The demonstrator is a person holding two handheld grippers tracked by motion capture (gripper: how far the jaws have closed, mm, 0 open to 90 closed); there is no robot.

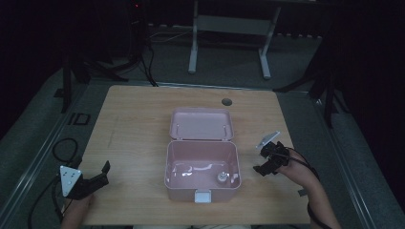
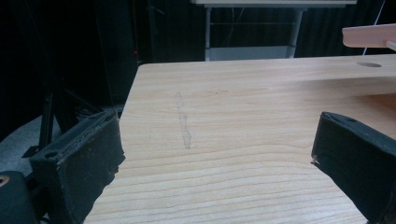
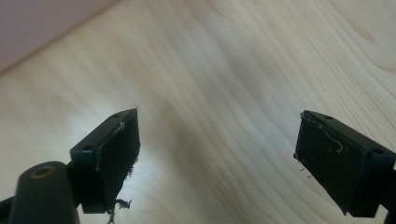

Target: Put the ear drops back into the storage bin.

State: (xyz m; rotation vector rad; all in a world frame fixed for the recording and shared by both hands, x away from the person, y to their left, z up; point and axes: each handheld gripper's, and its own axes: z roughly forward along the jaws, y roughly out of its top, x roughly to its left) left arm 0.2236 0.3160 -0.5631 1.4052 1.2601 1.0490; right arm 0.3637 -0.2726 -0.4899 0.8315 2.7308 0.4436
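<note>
An open pink box [image 1: 168, 162] stands at the table's middle, its lid [image 1: 201, 124] laid back behind it. Inside lie a small round grey object [image 1: 222, 178] and a pale curved piece [image 1: 200, 168]. My left gripper [image 1: 104, 174] rests open near the front left corner, well left of the box. In the left gripper view that gripper [image 2: 217, 140] has bare wood between its jaws, and the pink lid's edge [image 2: 369, 35] shows at the top right. My right gripper [image 1: 264, 160] hovers open just right of the box. In the right gripper view that gripper [image 3: 217, 133] points down at the tabletop, beside the box wall [image 3: 37, 23].
The wooden table [image 1: 138, 119] has a round cable hole [image 1: 226, 101] near its far edge. A white latch [image 1: 203, 196] sticks out from the box front. Beyond the table are a white desk frame [image 1: 229, 28] and dark stands on grey floor.
</note>
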